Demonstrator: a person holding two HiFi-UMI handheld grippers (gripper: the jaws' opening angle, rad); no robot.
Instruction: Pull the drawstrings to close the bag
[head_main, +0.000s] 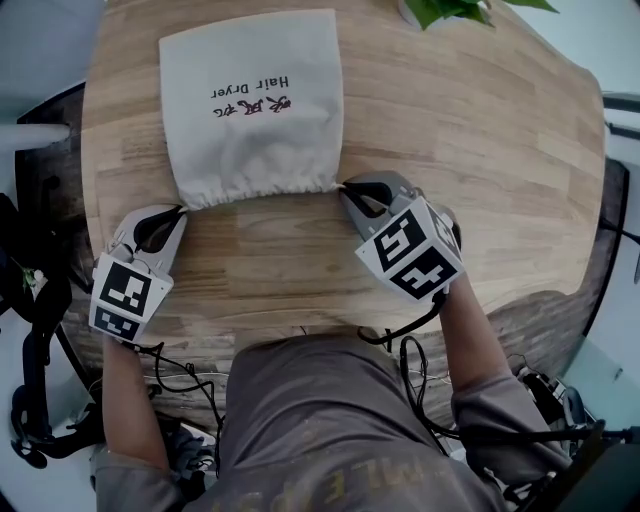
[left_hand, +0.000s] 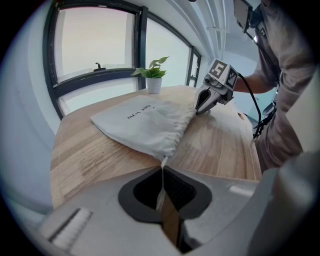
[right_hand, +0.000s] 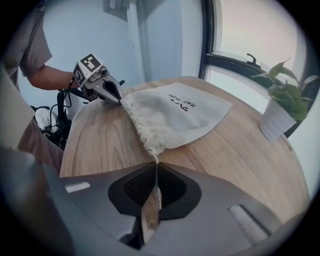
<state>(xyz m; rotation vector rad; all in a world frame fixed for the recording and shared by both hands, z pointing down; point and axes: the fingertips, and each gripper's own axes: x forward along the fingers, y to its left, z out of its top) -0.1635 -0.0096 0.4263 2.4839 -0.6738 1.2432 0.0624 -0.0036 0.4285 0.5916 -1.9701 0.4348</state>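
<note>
Lying flat on the round tabletop (head_main: 480, 150), the bag (head_main: 255, 105) is seen in the head view toward 12 o'clock from the person, with its gathered mouth turned to 6 o'clock. The left gripper (head_main: 183, 211) is set at the bag's 7 o'clock corner and the right gripper (head_main: 346, 189) at its 5 o'clock corner, both tilted down toward the wood. In the left gripper view the jaws are seen closed together on the left drawstring (left_hand: 162, 170), a thin pale cord that runs from the bag's corner straight into them. In the right gripper view the jaws are likewise pressed together on the right drawstring (right_hand: 156, 172), which leads out of the opposite corner.

The bag is made of off-white woven cloth, roughly square, smooth over its body and puckered into small folds along the mouth. "Hair Dryer" is printed on it in dark letters beside a few red characters.

The tabletop is of light wood with long, visible grain. A small leafy plant in a white pot (right_hand: 277, 117) stands near its edge, at about 1 o'clock in the head view. A large dark-framed window (left_hand: 95, 45) is seen behind the tabletop, with pale blue walls beside it. Black cables (head_main: 180, 380) are seen trailing at the person's side.
</note>
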